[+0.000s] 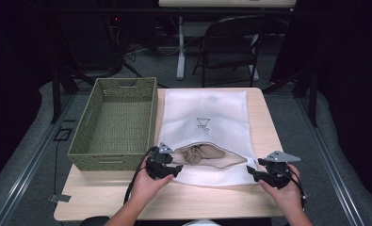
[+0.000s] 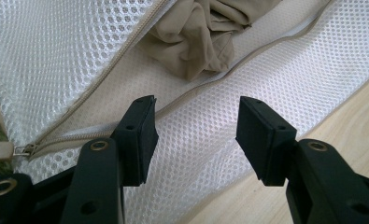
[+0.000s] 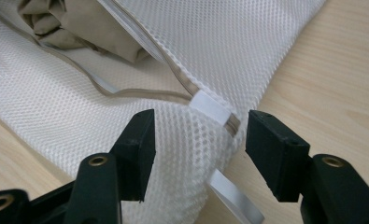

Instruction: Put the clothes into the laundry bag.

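Near edge of tabletop (image 1: 103, 197): both hand-held grippers, left (image 1: 164, 168) and right (image 1: 268, 173), released, jaws straddling the mesh bag's (image 1: 207, 110) near corners. Bag lies flat mid-tabletop, zip (image 2: 79, 135) open, beige cloth (image 1: 200, 154) bunched inside. Light, limp, slippery mesh; grab the reinforced zip hem. Far left: basket (image 1: 115, 125).

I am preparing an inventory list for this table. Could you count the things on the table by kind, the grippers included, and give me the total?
White mesh laundry bag, unzipped: 1
Beige garment, inside the bag's opening: 1
Green woven basket: 1
Grippers, both open: 2, the left gripper and the right gripper
Total: 5
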`<state>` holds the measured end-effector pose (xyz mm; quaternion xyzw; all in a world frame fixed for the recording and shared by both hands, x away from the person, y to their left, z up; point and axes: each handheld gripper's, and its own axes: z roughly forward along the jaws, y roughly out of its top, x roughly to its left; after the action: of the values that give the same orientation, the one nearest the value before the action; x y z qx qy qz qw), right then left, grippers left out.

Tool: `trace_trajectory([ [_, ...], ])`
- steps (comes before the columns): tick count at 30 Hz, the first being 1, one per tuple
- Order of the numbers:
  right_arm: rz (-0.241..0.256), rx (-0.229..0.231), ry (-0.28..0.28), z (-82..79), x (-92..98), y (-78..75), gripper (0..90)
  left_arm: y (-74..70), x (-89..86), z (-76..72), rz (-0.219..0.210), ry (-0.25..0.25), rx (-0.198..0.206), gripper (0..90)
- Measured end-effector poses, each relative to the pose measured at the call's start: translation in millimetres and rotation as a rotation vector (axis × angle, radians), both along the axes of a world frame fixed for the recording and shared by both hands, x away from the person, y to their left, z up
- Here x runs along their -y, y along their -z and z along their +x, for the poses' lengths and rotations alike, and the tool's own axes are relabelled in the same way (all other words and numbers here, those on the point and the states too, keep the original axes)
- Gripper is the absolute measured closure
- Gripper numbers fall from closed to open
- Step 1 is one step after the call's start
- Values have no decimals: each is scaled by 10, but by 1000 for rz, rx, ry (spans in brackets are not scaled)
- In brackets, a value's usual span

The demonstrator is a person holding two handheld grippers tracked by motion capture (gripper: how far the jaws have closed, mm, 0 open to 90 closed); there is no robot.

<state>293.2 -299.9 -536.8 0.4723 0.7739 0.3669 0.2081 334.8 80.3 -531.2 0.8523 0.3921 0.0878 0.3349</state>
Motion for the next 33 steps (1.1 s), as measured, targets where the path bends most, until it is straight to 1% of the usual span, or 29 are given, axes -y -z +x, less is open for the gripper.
trace_trajectory([
  [3, 18, -27, 25, 1, 52, 36, 405, 4, 19, 8, 3, 8, 0, 478],
  [7, 36, -44, 35, 7, 83, 75, 386, 8, 35, 19, 3, 9, -4, 478],
  [9, 40, -60, 43, 11, 94, 92, 383, 10, 35, 28, 7, 11, -3, 477],
  [11, 60, -73, 41, 16, 90, 119, 383, 15, 41, 32, 8, 8, -3, 475],
  [12, 54, -85, 34, 21, 99, 129, 383, 19, 47, 32, 7, 5, -2, 474],
  [13, 62, -95, 36, 23, 95, 144, 383, 20, 49, 33, 9, 5, -2, 473],
  [15, 61, -104, 33, 27, 96, 158, 383, 22, 51, 38, 14, 12, 0, 472],
  [20, 76, -122, 30, 44, 97, 201, 381, 29, 60, 37, 23, 12, 0, 467],
  [21, 70, -133, 26, 51, 101, 210, 381, 29, 60, 37, 23, 12, 1, 466],
  [24, 78, -145, 18, 71, 98, 241, 383, 30, 59, 37, 25, 11, 1, 464],
  [26, 72, -156, 21, 82, 96, 257, 387, 30, 58, 35, 24, 11, 2, 464],
  [29, 78, -155, 12, 97, 93, 277, 399, 29, 54, 33, 23, 9, 3, 463],
  [31, 79, -168, 6, 104, 84, 281, 410, 32, 55, 30, 22, 6, -1, 462],
  [32, 86, -167, 0, 110, 76, 291, 417, 33, 56, 28, 22, 6, -1, 462],
  [33, 81, -166, 1, 117, 69, 296, 423, 33, 56, 27, 22, 6, -1, 462],
])
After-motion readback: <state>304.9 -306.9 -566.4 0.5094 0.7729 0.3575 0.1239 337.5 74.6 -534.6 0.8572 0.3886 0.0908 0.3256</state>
